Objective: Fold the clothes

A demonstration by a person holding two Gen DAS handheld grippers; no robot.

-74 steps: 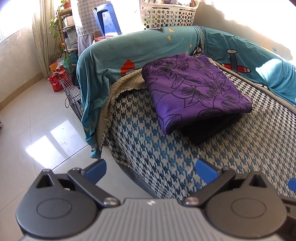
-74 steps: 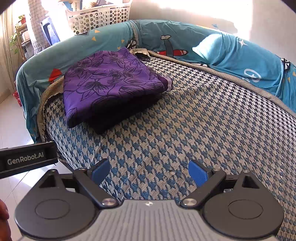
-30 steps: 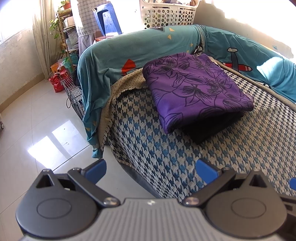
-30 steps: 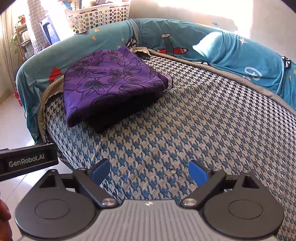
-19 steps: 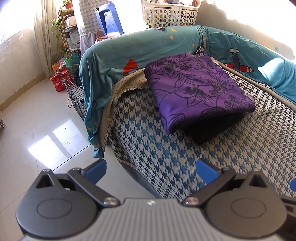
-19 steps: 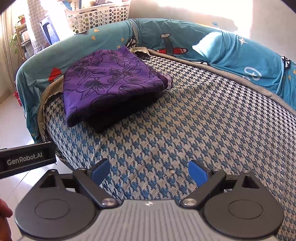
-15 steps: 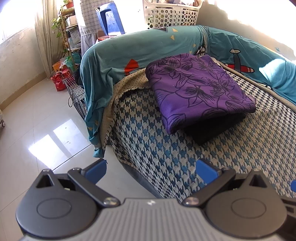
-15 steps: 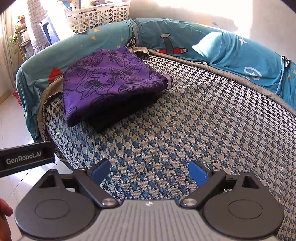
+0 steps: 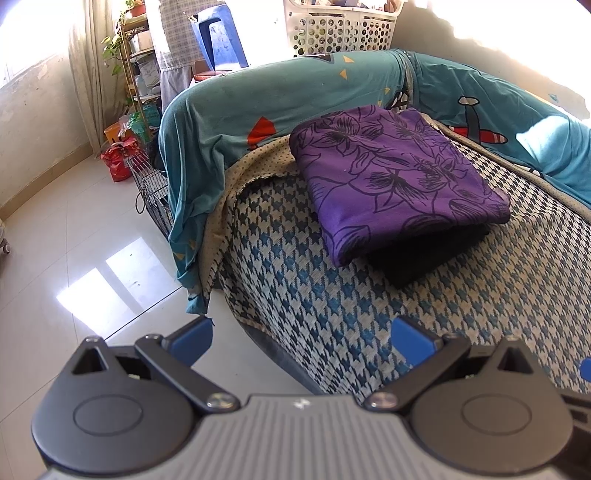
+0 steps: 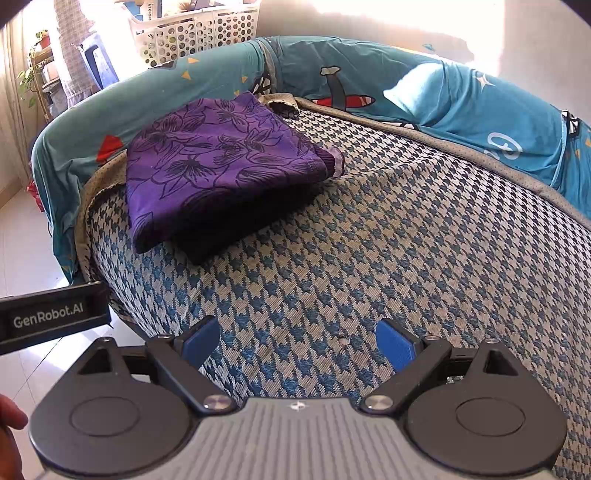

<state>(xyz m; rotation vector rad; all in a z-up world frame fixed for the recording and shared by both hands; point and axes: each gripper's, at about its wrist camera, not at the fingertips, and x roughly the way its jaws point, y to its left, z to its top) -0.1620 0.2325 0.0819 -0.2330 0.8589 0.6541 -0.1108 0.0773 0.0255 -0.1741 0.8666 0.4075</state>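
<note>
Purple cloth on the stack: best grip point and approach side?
Likely the near corner of the purple cloth, where its folded edge overhangs the black garment and sits raised off the sofa seat. Come in low from the front with the open right gripper.

The top garment (image 9: 391, 177) is purple with black flower outlines; the one beneath (image 9: 424, 254) is plain black. The sofa seat (image 10: 406, 240) is blue-and-cream houndstooth, its cover (image 10: 461, 99) teal with red planes and yellow triangles. The basket (image 9: 340, 29) is white.
</note>
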